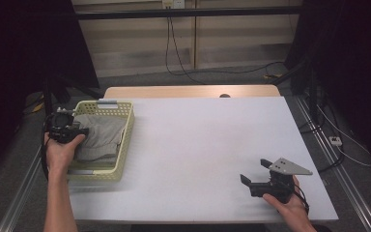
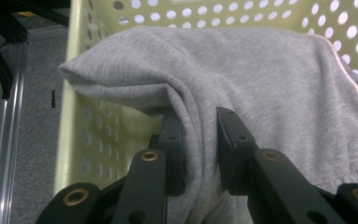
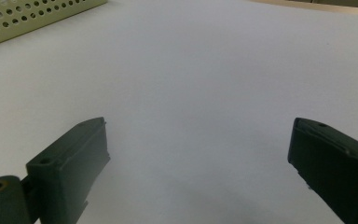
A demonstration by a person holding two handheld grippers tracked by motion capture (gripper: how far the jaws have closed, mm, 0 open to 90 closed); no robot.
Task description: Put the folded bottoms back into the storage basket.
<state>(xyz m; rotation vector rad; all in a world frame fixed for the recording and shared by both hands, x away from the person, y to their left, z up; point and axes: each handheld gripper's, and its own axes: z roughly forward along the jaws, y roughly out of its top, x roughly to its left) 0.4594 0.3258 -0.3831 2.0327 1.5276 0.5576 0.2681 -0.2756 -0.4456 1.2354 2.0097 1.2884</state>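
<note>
Over at the left of the high view, the person's left forearm rises from the bottom edge and the hand holds the left claw point(image 1: 79, 129) over the near-left wall of the pale yellow basket point(image 1: 125, 145), jaws aimed to the right, into the basket. In the left gripper view the two black jaws stand close together and pinch a raised fold of the grey garment point(image 2: 261, 79) between their pads.

The garment lies folded inside the basket at the desk's left edge, its long axis running from the near end of the basket to the far end; the pinched fold lies along the basket's left wall.

At the lower right of the high view, the right hand rests on the white desk point(image 1: 198, 140), holding the right claw point(image 1: 252, 170) low and pointing to the upper left, jaws spread wide with bare desk between them.
</note>
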